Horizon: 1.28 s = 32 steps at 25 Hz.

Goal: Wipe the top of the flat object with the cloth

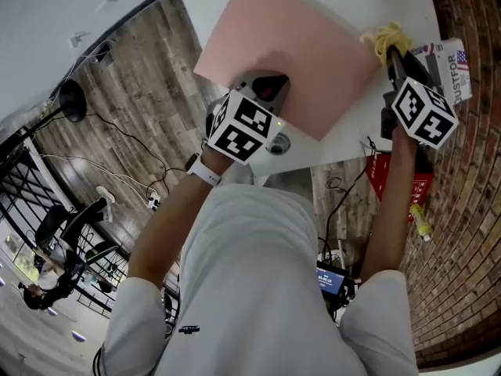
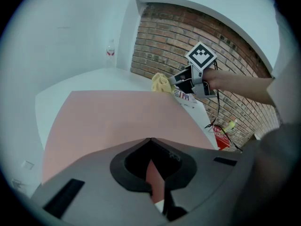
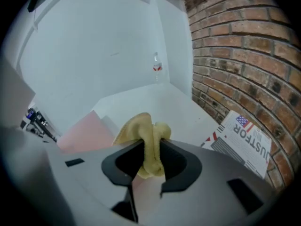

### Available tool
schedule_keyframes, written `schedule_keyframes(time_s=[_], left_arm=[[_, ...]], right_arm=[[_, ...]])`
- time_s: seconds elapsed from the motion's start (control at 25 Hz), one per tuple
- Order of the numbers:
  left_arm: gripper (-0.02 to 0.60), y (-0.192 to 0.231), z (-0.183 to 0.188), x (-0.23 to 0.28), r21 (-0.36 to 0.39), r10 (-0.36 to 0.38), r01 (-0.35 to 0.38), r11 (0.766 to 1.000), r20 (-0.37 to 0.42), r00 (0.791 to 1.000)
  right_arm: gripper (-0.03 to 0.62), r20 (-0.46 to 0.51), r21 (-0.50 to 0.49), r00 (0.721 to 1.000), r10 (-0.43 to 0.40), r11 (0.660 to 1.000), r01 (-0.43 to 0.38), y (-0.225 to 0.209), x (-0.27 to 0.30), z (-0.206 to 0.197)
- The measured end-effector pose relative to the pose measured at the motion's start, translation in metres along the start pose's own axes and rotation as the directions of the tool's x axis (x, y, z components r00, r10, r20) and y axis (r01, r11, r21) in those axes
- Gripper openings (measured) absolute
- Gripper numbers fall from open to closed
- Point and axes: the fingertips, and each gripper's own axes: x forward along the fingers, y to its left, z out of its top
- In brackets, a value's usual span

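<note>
A flat pink board [image 1: 290, 49] lies on the white table [image 1: 360, 143]. My left gripper [image 1: 266, 91] sits at the board's near edge, jaws shut on that edge; a pink sliver shows between them in the left gripper view [image 2: 154, 173]. The board [image 2: 117, 121] spreads out ahead of it. My right gripper [image 1: 397, 53] hovers off the board's right corner, shut on a crumpled yellow cloth [image 1: 386, 37]. In the right gripper view the cloth [image 3: 146, 140] bulges up out of the jaws, with the board [image 3: 87, 133] to the lower left.
A printed box [image 1: 455, 67] lies at the table's right end against the brick wall [image 3: 244, 46]. A water bottle [image 2: 110, 51] stands at the far corner. A red object [image 1: 399, 180] and cables are on the floor below the near table edge.
</note>
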Motion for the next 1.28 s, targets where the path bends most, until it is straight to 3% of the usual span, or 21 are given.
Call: schedule_keyframes(time_s=[0.16, 0.28, 0.36, 0.64, 0.92, 1.28], left_arm=[[0.018, 0.000, 0.001, 0.000, 0.000, -0.001, 0.001, 1.000, -0.003, 1.000], [0.018, -0.002, 0.003, 0.001, 0.005, -0.004, 0.004, 1.000, -0.003, 1.000], [0.018, -0.002, 0.005, 0.002, 0.011, 0.001, -0.001, 1.000, 0.000, 1.000], [0.018, 0.003, 0.010, 0.000, 0.003, -0.011, 0.011, 1.000, 0.002, 1.000], [0.018, 0.000, 0.006, 0.002, 0.022, -0.027, 0.027, 0.999, 0.007, 1.000], [0.018, -0.008, 0.004, 0.004, 0.068, -0.045, 0.044, 0.997, 0.015, 0.999]], right_arm=[[0.110, -0.151, -0.169, 0.980, 0.126, 0.974, -0.151, 0.021, 0.017, 0.000], [0.109, -0.238, -0.161, 0.939, 0.247, 0.944, -0.289, 0.040, 0.027, 0.005], [0.109, -0.268, -0.149, 0.920, 0.287, 0.931, -0.334, 0.050, 0.037, 0.013], [0.109, -0.351, -0.191, 0.876, 0.331, 0.890, -0.413, 0.092, 0.070, 0.036], [0.109, -0.350, -0.199, 0.858, 0.376, 0.865, -0.461, 0.135, 0.094, 0.052], [0.110, -0.383, -0.310, 0.830, 0.404, 0.791, -0.528, 0.206, 0.127, 0.086]])
